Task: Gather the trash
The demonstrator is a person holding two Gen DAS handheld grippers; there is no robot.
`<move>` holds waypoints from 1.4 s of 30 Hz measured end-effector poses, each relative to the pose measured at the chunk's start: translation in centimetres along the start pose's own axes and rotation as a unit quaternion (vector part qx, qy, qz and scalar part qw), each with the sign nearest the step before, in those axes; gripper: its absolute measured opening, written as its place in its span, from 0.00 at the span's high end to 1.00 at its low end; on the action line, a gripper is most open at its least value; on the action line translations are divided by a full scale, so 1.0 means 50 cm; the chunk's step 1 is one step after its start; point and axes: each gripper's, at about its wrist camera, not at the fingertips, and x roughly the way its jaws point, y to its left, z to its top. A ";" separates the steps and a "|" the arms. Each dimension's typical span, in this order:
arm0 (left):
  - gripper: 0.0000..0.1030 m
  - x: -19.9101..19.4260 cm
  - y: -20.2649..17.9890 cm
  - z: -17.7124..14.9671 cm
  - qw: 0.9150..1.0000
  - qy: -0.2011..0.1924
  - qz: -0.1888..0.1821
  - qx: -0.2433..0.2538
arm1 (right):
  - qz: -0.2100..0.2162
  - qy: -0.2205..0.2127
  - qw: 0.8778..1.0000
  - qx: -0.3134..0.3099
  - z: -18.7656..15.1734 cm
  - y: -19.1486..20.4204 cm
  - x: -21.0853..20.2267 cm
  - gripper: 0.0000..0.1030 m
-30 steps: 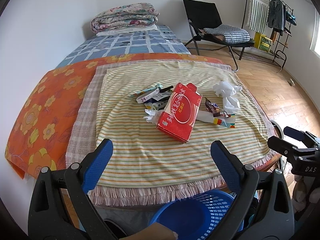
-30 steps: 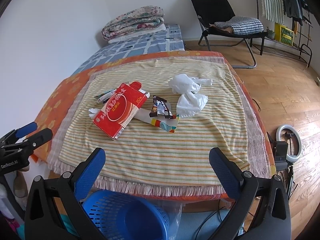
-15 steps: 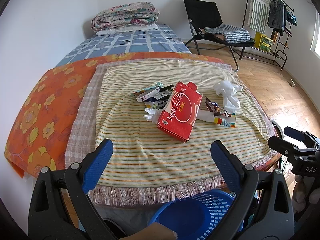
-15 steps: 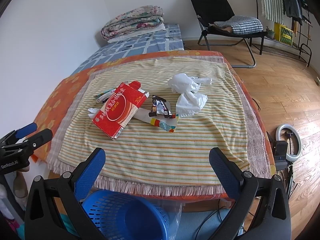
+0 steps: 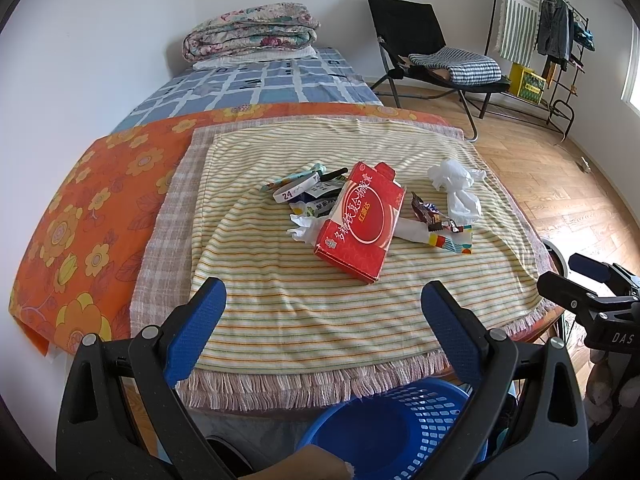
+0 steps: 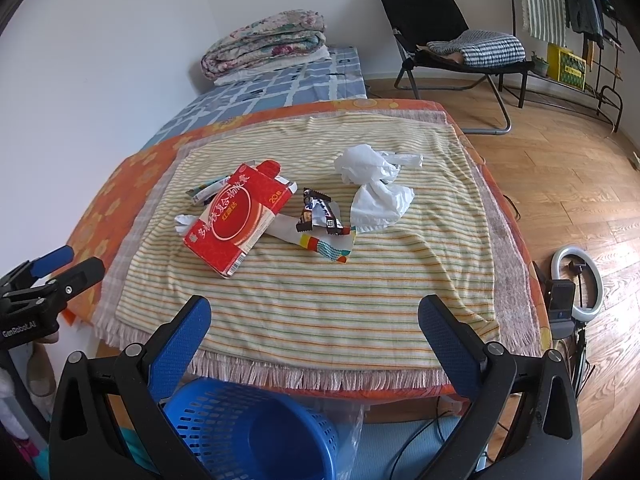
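Trash lies in the middle of a striped cloth (image 5: 304, 304) (image 6: 320, 300) on a table. A red carton (image 5: 362, 220) (image 6: 240, 222) lies flat among small wrappers (image 5: 312, 192). Right of it are a dark candy wrapper (image 5: 430, 214) (image 6: 320, 218), a colourful paper strip (image 6: 320, 242) and crumpled white plastic (image 5: 458, 186) (image 6: 376, 184). A blue perforated basket (image 5: 392, 428) (image 6: 248, 432) stands on the floor below the table's near edge. My left gripper (image 5: 322, 306) and right gripper (image 6: 314, 322) both hang open above the near edge, holding nothing.
An orange flowered cloth (image 5: 92, 216) lies under the striped one. Behind the table is a bed (image 5: 256, 84) with a folded quilt (image 5: 248, 36). A black folding chair (image 5: 424, 48) and clothes rack (image 5: 552, 40) stand at the back right. A ring light (image 6: 576, 284) stands on the wooden floor.
Both grippers have drifted slightly; the trash and basket lie where they were, and both grippers stay open.
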 end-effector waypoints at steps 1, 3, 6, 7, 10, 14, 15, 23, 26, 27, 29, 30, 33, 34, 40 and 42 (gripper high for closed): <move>0.03 0.000 0.000 0.000 1.000 0.000 0.000 0.000 | 0.000 0.000 1.000 0.001 0.001 0.001 0.000 0.00; 0.03 0.000 0.000 0.000 1.000 0.000 0.000 0.000 | 0.000 0.001 1.000 0.001 0.000 0.000 0.000 0.01; 0.03 0.000 0.000 0.000 1.000 0.001 0.000 0.000 | 0.000 0.003 1.000 0.003 -0.002 -0.003 0.002 0.01; 0.03 0.000 0.001 0.000 1.000 0.002 -0.001 0.000 | 0.000 0.003 1.000 0.003 -0.001 -0.001 0.002 0.00; 0.03 0.009 0.015 -0.017 1.000 0.001 -0.001 -0.001 | 0.000 0.003 1.000 0.003 -0.001 -0.001 0.002 0.01; 0.03 0.009 0.013 -0.015 1.000 0.002 -0.001 -0.001 | 0.000 0.004 1.000 0.003 -0.002 -0.002 0.002 0.01; 0.03 0.009 0.012 -0.014 1.000 0.002 -0.001 -0.001 | 0.000 0.003 1.000 0.003 -0.001 -0.002 0.002 0.01; 0.03 0.009 0.016 -0.016 1.000 0.003 0.001 -0.002 | -0.001 0.004 1.000 0.003 0.000 -0.002 0.003 0.00; 0.03 0.013 0.029 -0.023 1.000 0.003 0.002 -0.003 | -0.004 0.004 1.000 0.004 -0.001 -0.008 0.004 0.01; 0.03 0.014 0.036 -0.027 1.000 0.004 0.002 -0.005 | -0.006 0.004 1.000 0.005 0.001 -0.009 0.004 0.01; 0.03 0.019 0.041 -0.029 1.000 0.010 -0.002 -0.007 | -0.011 0.003 1.000 0.007 0.003 -0.014 0.004 0.00; 0.03 0.021 0.044 -0.032 1.000 0.015 -0.008 -0.006 | -0.013 0.002 1.000 0.009 0.002 -0.020 0.004 0.00; 0.03 0.025 0.038 -0.031 1.000 0.021 -0.011 -0.002 | -0.017 0.001 1.000 0.016 0.008 -0.031 0.002 0.01; 0.03 0.029 0.033 -0.025 1.000 0.025 -0.009 0.000 | -0.018 0.001 1.000 0.018 0.010 -0.036 0.002 0.00; 0.03 0.041 0.040 -0.021 0.999 0.044 -0.025 -0.007 | -0.025 -0.002 0.999 0.021 0.016 -0.052 0.000 0.00; 0.03 0.043 0.043 -0.016 0.998 0.050 -0.033 -0.012 | -0.032 0.002 0.999 0.014 0.017 -0.052 0.005 0.01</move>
